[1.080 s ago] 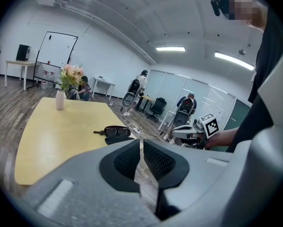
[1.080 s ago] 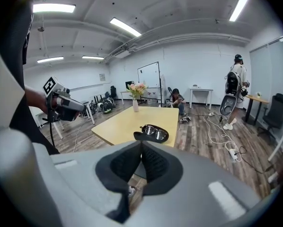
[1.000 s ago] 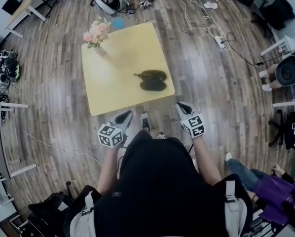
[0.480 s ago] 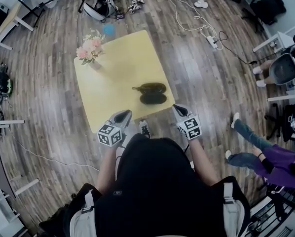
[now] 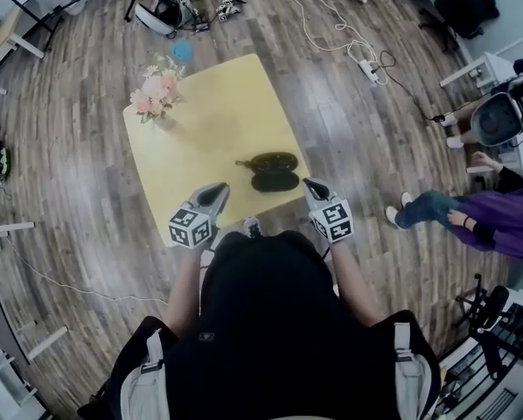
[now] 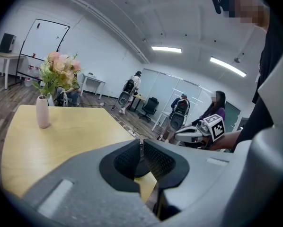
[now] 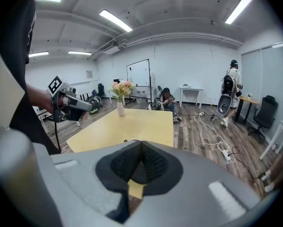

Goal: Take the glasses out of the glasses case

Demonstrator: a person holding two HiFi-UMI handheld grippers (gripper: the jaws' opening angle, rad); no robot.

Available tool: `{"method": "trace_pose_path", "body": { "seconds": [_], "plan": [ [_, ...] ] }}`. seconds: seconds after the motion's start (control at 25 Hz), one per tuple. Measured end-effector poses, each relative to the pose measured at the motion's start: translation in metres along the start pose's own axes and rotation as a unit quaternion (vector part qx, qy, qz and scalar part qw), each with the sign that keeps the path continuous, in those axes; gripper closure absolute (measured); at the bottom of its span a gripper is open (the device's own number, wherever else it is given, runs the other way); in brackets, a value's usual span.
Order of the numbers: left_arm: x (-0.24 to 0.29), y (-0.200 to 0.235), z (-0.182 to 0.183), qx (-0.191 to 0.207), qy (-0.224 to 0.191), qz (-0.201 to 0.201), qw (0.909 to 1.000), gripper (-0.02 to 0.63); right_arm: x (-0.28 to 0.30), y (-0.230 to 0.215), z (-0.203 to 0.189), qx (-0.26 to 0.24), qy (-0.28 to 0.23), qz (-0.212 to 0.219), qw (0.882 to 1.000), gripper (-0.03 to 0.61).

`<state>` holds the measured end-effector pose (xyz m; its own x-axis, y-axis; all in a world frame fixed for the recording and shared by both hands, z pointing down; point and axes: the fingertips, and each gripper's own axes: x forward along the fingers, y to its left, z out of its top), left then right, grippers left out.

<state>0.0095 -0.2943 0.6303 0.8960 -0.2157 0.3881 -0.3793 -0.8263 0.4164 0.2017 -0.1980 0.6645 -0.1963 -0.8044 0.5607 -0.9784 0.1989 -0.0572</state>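
Observation:
A dark glasses case (image 5: 274, 171) lies open as two oval halves near the front right corner of the yellow table (image 5: 200, 129). A thin dark piece sticks out at its left; I cannot make out the glasses themselves. My left gripper (image 5: 219, 189) hovers over the table's front edge, left of the case, jaws shut and empty (image 6: 140, 146). My right gripper (image 5: 311, 184) hangs just right of the case at the table's corner, also shut on nothing (image 7: 141, 148). Only a dark sliver of the case (image 7: 128, 141) shows above the right jaws.
A white vase of pink flowers (image 5: 153, 101) stands at the table's far left corner. Cables and a power strip (image 5: 366, 64) run over the wood floor to the right. A seated person in purple (image 5: 498, 221) is at the right, with chairs and gear around the room's edges.
The view has closed in on the table. Both grippers have gone from short of its front edge to beside the case. The person in purple has shifted at the right.

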Motion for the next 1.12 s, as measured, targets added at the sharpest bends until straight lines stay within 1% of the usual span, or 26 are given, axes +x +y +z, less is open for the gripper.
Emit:
{"method": "trace_pose_path", "body": {
  "seconds": [0.16,0.4,0.52,0.6,0.68,0.88,1.04,1.12],
  "plan": [
    [-0.003,0.014,0.004,-0.004,-0.008,0.001,1.0000,0.581,0.010,0.007,0.010,-0.016,0.004,0.002,1.000,0.574],
    [-0.014,0.031,-0.002,-0.019,-0.023,0.020,0.9994,0.581,0.029,0.012,0.010,-0.048,0.025,0.020,0.998,0.575],
    [-0.022,0.033,-0.003,-0.032,-0.036,0.037,0.9982,0.581,0.038,0.014,0.012,-0.058,0.034,0.042,0.997,0.575],
    [-0.030,0.037,-0.001,-0.051,-0.056,0.055,0.9956,0.581,0.047,0.017,0.012,-0.050,0.038,0.066,0.996,0.574],
    [-0.036,0.041,-0.002,-0.066,-0.072,0.077,0.9923,0.581,0.058,0.017,0.009,-0.055,0.047,0.090,0.993,0.574],
    [-0.046,0.047,-0.012,-0.087,-0.083,0.122,0.9851,0.581,0.084,0.018,0.004,-0.120,0.085,0.133,0.980,0.574],
    [-0.057,0.049,-0.019,-0.106,-0.092,0.155,0.9780,0.581,0.102,0.025,-0.005,-0.181,0.124,0.167,0.961,0.574],
    [-0.060,0.048,-0.021,-0.114,-0.094,0.168,0.9745,0.581,0.113,0.026,-0.010,-0.202,0.139,0.180,0.953,0.572]
  ]
}}
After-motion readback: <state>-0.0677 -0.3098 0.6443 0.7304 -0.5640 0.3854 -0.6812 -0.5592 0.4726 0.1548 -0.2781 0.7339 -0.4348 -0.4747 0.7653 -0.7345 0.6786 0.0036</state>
